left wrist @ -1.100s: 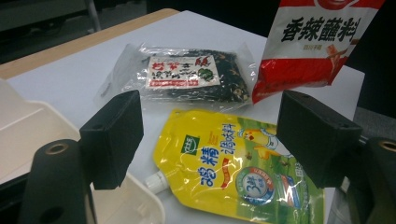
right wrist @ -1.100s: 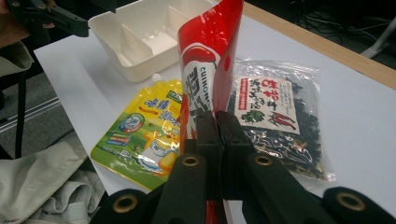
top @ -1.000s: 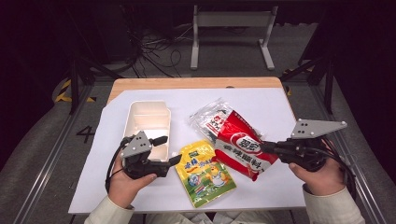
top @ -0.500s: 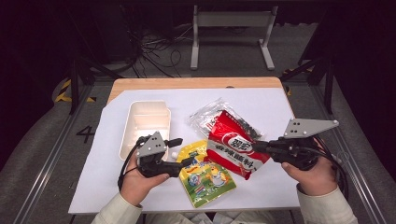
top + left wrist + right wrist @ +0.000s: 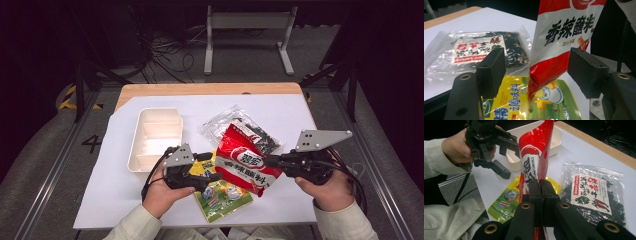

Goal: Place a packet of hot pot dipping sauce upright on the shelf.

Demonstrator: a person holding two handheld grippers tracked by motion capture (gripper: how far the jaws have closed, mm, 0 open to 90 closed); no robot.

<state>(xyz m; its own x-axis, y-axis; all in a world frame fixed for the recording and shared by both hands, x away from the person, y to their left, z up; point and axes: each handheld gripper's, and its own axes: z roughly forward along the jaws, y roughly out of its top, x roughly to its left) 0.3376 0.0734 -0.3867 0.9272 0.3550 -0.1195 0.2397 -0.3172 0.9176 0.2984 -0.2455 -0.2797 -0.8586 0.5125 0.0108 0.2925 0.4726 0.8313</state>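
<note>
Jaws on the right gripper (image 5: 540,186) are clamped tight on one edge of the red sauce packet (image 5: 245,162), holding it lifted off the surface (image 5: 300,107) and standing on edge. Left gripper (image 5: 536,72) jaws are released, spread either side of the packet's free lower corner. They've just been closing in, with the packet between them but pads not touching it; there is a clear gap on both sides in the left gripper view.

High view: red sauce packet sits between the two grippers, front centre of the white sheet, right gripper (image 5: 272,161) at its right edge, left gripper (image 5: 212,167) at its left.

Under it, flat on the surface: yellow-green packet (image 5: 222,197), partly overlapped by the red one. Clear bag of dark dried bits (image 5: 240,125) lies just behind, also partly overlapped. White divided tray (image 5: 155,137) is to the left, just behind the left hand (image 5: 162,192), apart from the packets.
</note>
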